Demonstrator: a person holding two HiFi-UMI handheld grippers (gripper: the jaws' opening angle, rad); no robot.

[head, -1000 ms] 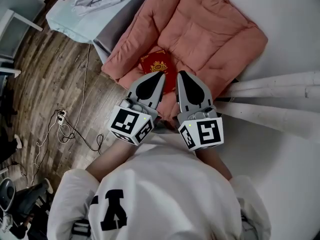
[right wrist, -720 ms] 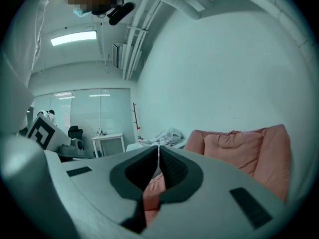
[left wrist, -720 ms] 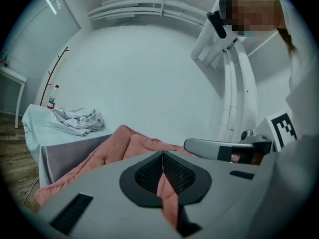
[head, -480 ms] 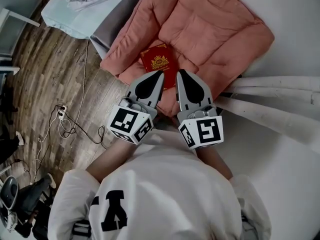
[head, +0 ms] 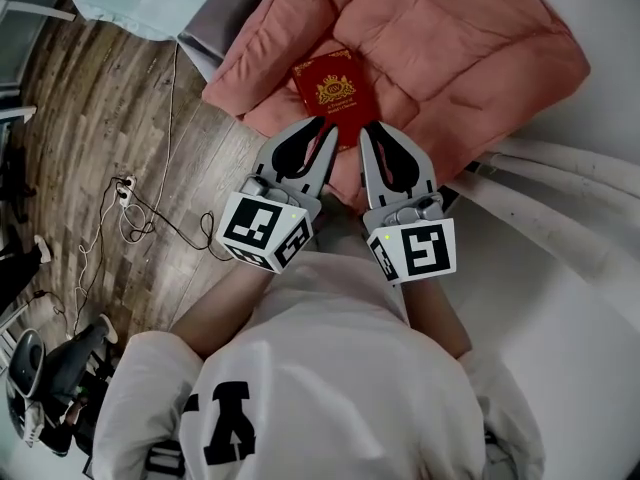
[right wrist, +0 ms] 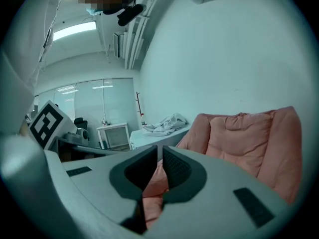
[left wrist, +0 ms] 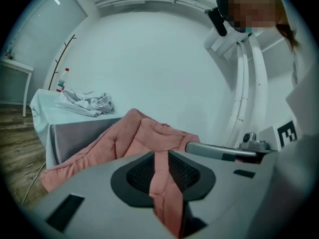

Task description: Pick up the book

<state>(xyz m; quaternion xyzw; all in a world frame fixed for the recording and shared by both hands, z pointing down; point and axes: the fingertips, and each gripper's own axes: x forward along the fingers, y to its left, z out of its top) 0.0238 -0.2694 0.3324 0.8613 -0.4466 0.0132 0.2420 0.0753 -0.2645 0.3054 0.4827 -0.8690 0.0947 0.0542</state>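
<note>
A red book with a gold emblem lies flat on a pink cushion. Both grippers point at its near edge from just short of it, side by side. My left gripper is at the book's near left corner; its jaws are opening, with a narrow slot and nothing between them. In the left gripper view only the cushion shows through my left gripper. My right gripper is shut and empty near the book's right corner, its tips meeting over the cushion. The book is hidden in both gripper views.
The cushion sits on a white surface beside white pipes. Wood floor with cables and a power strip lies to the left. A cloth-covered table holds crumpled clothes and a bottle.
Both grippers have sunk and come closer to the book's near edge. The left jaws have parted a little; the right jaws stay shut.
</note>
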